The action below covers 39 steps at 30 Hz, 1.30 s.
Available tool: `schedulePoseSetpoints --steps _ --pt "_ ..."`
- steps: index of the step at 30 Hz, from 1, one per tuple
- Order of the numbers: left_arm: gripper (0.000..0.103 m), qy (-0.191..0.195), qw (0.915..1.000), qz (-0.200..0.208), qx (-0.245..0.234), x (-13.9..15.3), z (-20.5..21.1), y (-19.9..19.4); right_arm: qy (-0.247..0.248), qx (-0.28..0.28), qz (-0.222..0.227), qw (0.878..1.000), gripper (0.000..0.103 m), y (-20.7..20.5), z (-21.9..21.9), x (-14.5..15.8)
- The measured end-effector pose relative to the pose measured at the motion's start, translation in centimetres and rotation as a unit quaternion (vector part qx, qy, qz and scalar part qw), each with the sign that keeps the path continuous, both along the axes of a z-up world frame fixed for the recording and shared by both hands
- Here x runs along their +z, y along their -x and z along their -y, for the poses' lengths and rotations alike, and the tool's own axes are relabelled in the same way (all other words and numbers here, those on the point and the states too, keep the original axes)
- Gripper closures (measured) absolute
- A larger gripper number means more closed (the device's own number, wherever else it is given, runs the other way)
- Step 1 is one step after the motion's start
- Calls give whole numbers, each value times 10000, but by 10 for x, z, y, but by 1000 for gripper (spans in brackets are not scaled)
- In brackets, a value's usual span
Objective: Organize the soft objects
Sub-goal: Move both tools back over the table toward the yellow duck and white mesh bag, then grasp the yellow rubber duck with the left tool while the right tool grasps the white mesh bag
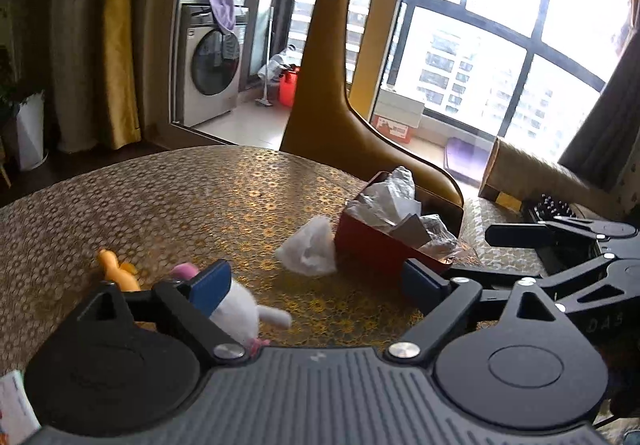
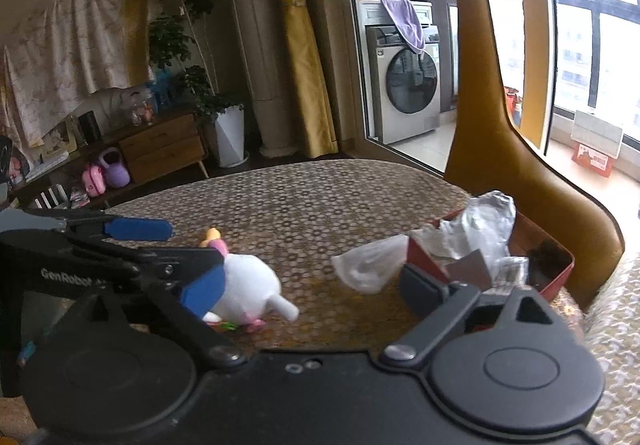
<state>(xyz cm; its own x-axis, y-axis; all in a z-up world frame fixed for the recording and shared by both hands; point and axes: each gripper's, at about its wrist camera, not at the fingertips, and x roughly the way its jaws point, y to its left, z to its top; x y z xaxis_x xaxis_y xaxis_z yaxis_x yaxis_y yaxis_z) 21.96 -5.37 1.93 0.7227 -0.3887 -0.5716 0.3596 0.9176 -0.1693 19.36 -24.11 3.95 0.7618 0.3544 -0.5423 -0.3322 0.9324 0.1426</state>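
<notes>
A white plush toy with pink trim lies on the patterned tablecloth. It sits just inside the left blue pad of each gripper, untouched. My left gripper stands open above the table with nothing between its fingers. My right gripper is open too and holds nothing. A small orange toy lies behind the plush. A crumpled white plastic bag rests against a red box stuffed with crinkled plastic and paper.
The round table falls away at its far edge. A tall mustard chair back rises behind the red box. A black hairbrush lies at the far right. The two grippers hover side by side, their linkages close together.
</notes>
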Motion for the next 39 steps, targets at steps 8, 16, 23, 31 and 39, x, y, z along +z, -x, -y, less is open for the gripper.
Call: schedulePoseSetpoints --steps 8,16,23,31,39 --pt "1 122 9995 93 278 -7 -45 15 26 52 -34 10000 1 -1 -29 -12" --pt "0 -78 9971 325 689 -20 -88 11 62 -174 -229 9996 1 -27 -43 -27" --pt "0 -119 9941 -21 1080 -40 -124 -20 283 -589 -372 9972 1 -66 -47 -46" --pt "0 -95 9876 -226 1548 -63 -150 -64 143 -1302 -900 9873 1 -122 -44 -80" --pt "0 -97 9788 -728 1913 -97 -159 -113 267 -1696 -1181 9780 1 -168 -46 -107"
